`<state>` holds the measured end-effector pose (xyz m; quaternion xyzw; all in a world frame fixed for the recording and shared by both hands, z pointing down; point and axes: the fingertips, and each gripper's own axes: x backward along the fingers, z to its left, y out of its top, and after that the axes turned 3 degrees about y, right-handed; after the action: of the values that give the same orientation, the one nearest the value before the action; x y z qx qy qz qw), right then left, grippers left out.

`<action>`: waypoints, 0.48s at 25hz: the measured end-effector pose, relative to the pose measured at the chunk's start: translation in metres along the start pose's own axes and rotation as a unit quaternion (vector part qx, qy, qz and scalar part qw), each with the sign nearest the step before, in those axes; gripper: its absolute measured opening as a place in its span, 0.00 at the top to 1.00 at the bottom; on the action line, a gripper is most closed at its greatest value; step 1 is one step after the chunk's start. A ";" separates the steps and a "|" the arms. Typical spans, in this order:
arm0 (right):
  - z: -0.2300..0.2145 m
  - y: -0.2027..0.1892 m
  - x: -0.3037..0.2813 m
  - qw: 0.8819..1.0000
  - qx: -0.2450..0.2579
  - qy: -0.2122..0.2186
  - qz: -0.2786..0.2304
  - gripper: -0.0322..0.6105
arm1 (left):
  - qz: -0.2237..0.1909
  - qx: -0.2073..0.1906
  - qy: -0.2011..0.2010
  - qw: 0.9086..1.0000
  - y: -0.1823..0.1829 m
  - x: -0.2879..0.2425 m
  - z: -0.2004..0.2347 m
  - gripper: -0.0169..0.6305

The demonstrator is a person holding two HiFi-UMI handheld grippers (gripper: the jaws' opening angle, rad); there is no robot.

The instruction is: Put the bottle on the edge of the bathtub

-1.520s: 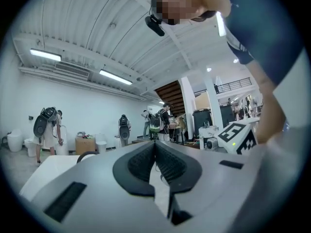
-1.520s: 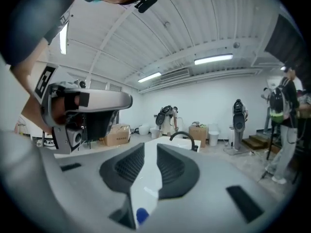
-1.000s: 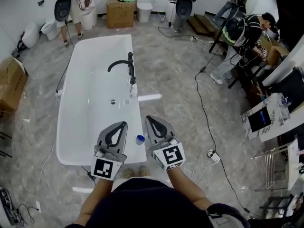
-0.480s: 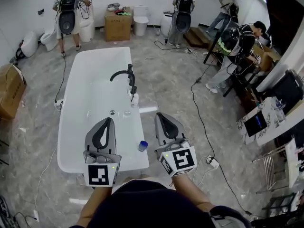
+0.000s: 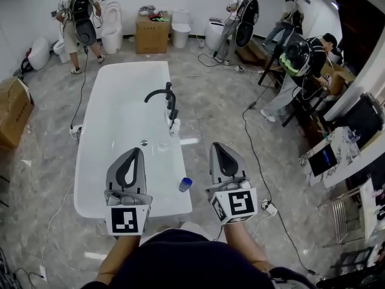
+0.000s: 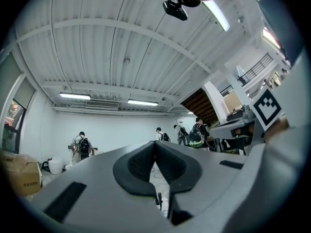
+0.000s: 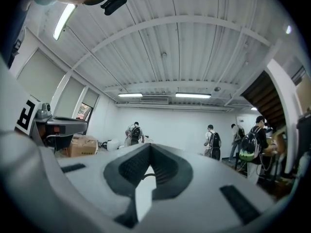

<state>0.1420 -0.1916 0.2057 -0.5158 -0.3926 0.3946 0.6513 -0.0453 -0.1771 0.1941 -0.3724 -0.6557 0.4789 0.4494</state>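
A bathtub (image 5: 120, 110) is lying lengthwise at centre-left of the head view, with a faucet (image 5: 163, 96) standing at its right rim. The bottle (image 5: 185, 184) is sitting on that rim near the lower right corner, between the left gripper (image 5: 135, 152), showing over the tub's lower end, and the right gripper (image 5: 218, 146), to its right over the floor (neither is touching it). A cardboard box (image 5: 151, 34) is standing beyond the tub, at upper centre.

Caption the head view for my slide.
Left gripper and right gripper, shut and empty, held above the bathtub end; the bottle sits on its rim.
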 end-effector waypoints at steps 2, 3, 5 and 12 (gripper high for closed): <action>0.005 0.002 -0.001 1.000 -0.001 0.005 -0.002 0.95 | 0.001 0.004 0.000 1.000 0.001 0.003 0.002 0.97; 0.007 0.003 -0.001 1.000 0.001 0.007 -0.002 0.95 | 0.002 0.007 0.000 1.000 0.001 0.004 0.002 0.97; 0.010 0.003 -0.001 1.000 0.009 0.010 -0.001 0.95 | 0.001 0.013 0.000 1.000 0.000 0.005 0.002 0.97; 0.014 0.001 0.005 1.000 0.002 0.011 -0.002 0.95 | -0.008 0.011 -0.014 1.000 0.000 0.008 -0.003 0.97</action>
<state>0.1308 -0.1821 0.2074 -0.5177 -0.3853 0.3881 0.6579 -0.0451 -0.1692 0.1961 -0.3558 -0.6597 0.4877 0.4476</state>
